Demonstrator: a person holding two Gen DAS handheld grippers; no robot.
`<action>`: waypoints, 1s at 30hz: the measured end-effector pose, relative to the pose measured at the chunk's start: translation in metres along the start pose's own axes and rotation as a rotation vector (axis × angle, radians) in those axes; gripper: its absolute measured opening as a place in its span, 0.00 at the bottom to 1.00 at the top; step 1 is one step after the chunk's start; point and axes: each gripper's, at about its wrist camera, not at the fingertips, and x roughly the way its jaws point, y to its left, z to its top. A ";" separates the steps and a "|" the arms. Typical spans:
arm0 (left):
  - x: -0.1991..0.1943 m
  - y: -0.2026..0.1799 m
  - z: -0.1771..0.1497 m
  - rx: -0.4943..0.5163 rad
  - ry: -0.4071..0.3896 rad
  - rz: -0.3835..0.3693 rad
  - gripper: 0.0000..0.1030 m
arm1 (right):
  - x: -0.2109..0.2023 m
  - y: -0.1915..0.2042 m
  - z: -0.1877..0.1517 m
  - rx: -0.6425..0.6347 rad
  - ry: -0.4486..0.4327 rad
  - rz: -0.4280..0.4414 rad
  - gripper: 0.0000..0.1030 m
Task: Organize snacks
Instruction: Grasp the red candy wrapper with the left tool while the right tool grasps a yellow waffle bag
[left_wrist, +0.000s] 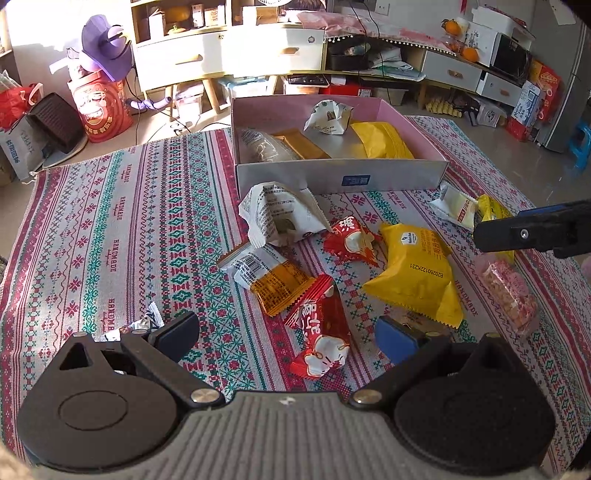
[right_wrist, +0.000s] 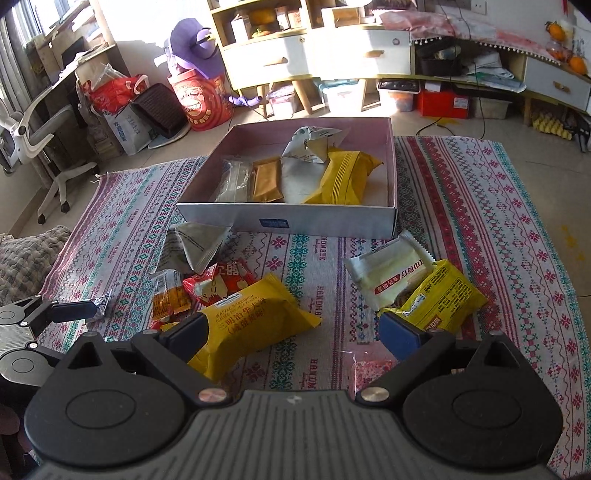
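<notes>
While open-topped, box (right_wrist: 295, 221) holds yellow packet (right_wrist: 343, 177), orange bar (right_wrist: 266, 181), white wrapper (right_wrist: 310, 144)

Both grippers are spread wide — the left gripper (left_wrist: 288, 332) and the right gripper (right_wrist: 295, 332) grip nothing. The left sits low, off the right one's left finger (right_wrist: 188, 334).

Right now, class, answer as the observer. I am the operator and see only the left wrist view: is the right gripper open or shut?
Observer: The right gripper is open and holds nothing.
Operator: What lies between its fingers?
Observer: A pink packet lies on the cloth there, nearer the right finger.
Operator: And by the left finger?
Observer: The big yellow packet lies just behind it; I cannot tell if they touch.
</notes>
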 end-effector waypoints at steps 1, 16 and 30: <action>0.002 0.000 -0.001 -0.003 0.005 0.002 1.00 | 0.002 0.000 -0.001 0.008 0.006 0.000 0.95; 0.025 -0.008 -0.010 0.001 0.073 0.019 0.80 | 0.043 0.019 0.004 0.139 0.067 0.080 0.94; 0.023 -0.003 -0.008 -0.035 0.089 0.017 0.42 | 0.053 0.024 -0.012 0.048 0.157 -0.034 0.60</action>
